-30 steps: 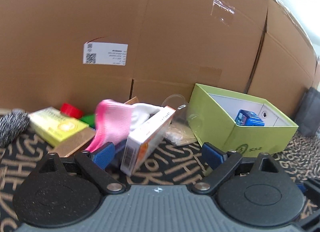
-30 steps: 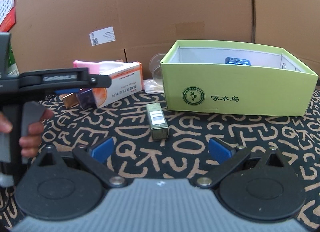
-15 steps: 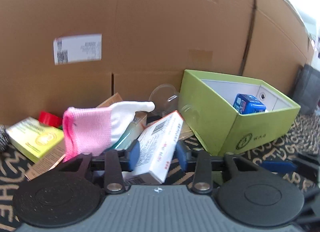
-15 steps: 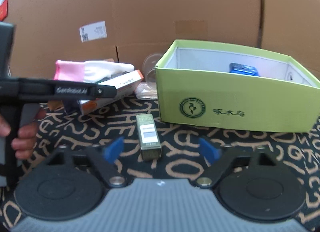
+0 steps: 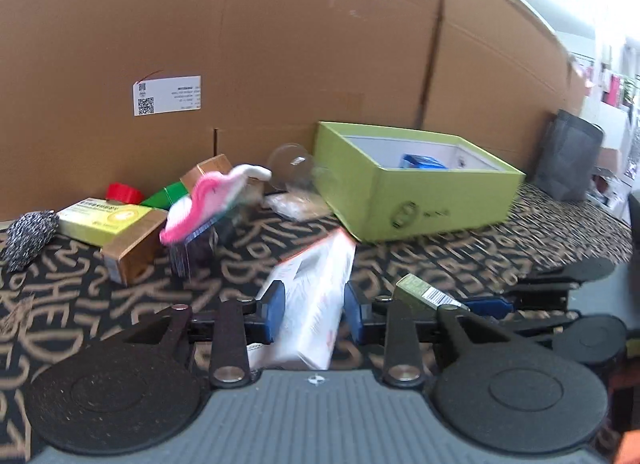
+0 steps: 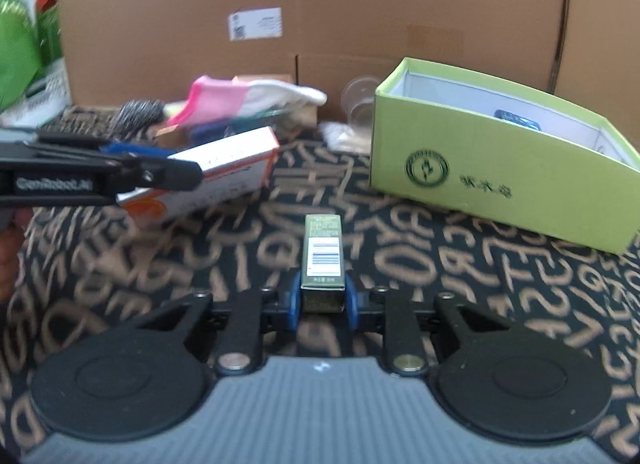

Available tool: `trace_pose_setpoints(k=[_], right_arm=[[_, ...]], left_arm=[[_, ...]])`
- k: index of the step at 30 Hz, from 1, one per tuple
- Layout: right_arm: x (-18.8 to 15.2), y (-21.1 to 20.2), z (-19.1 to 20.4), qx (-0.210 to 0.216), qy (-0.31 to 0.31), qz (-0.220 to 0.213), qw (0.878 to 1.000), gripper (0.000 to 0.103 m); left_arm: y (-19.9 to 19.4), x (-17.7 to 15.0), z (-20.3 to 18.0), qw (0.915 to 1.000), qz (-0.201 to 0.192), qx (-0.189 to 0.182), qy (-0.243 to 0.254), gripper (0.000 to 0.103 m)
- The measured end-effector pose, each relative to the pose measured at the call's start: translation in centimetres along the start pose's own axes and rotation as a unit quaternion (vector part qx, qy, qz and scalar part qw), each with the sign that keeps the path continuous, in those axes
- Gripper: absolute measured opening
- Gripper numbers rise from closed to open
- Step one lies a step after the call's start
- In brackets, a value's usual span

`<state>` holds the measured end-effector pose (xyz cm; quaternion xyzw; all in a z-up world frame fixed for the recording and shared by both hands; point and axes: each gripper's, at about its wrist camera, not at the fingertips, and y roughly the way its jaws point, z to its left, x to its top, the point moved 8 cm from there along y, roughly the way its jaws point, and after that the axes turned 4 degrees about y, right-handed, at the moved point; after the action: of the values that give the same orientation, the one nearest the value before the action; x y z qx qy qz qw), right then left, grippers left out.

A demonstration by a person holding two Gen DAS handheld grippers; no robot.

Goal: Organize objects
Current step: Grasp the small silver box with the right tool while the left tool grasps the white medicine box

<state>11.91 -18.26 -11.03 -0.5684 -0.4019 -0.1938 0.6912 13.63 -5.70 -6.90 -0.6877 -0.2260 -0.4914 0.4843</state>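
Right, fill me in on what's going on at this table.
A person is tidying clutter with two handheld grippers. The left gripper has a white and orange carton between its blue pads, jaws easing open slightly. The right gripper is closing on a small olive-green box with a barcode label lying on the black patterned mat. The open lime-green cardboard box stands nearby, a blue item inside.

White-orange carton (image 5: 316, 296) tilted, lifted off mat; small olive box (image 6: 323, 264) lying lengthwise; green box (image 6: 496, 180) open
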Motion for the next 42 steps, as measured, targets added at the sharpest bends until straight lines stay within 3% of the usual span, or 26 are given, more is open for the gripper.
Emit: trace_pose_setpoints(k=[1,2,3,5,6,10,18,27,34,37,39,42], right_arm=[[-0.4,-0.5,0.0,0.003,0.002,0.002,1.0,0.022],[-0.8,-1.0,0.0,0.006,0.008,0.003,1.0,0.024],[-1.0,-1.4,-0.1,0.008,0.016,0.001,1.0,0.027],[-1.2,-1.8,-0.3,0.007,0.032,-0.002,0.999,0.042],[-1.1,-1.9,-0.4,0.005,0.034,-0.006,0.999,0.043],[-0.9,-1.5,-0.4,-0.006,0.032,-0.007,0.999,0.043],[-0.1,-0.1,0.0,0.006,0.042,-0.006,0.999,0.043],[0.2,0.2,0.0,-0.012,0.03,-0.006,0.999,0.042],[0.2,0.7,-0.1,-0.017,0.023,-0.002,1.0,0.042],[0.2,0.9,0.1,-0.016,0.019,-0.004,1.0,0.037],[0.2,1.0,0.2,-0.016,0.019,-0.006,1.0,0.034],[0.1,0.9,0.0,-0.016,0.025,-0.01,1.0,0.022]], left_arm=[[-0.4,-0.3,-0.3,1.0,0.001,-0.002,-0.003,0.052],[-0.7,-0.5,-0.4,0.9999,0.002,-0.002,-0.011,0.077],[-0.9,-0.6,-0.4,0.9998,0.001,0.002,-0.021,0.089],[-0.8,-0.6,-0.2,0.9993,-0.003,-0.001,-0.036,0.09],[-0.4,-0.7,-0.1,0.9991,0.005,0.001,-0.041,0.09],[1.6,-1.2,0.6,0.9974,0.048,0.014,-0.052,0.09],[3.8,-1.3,-0.1,0.9949,0.087,0.035,0.036,0.09],[5.1,-1.6,0.4,0.9933,0.113,0.023,0.004,0.089],[5.3,-1.9,0.4,0.9919,0.114,0.038,0.041,0.085],[5.4,-1.9,0.5,0.9922,0.111,0.041,0.038,0.085],[5.3,-1.9,0.5,0.9923,0.109,0.044,0.04,0.077],[5.0,-1.9,0.5,0.9919,0.111,0.048,0.038,0.074]])
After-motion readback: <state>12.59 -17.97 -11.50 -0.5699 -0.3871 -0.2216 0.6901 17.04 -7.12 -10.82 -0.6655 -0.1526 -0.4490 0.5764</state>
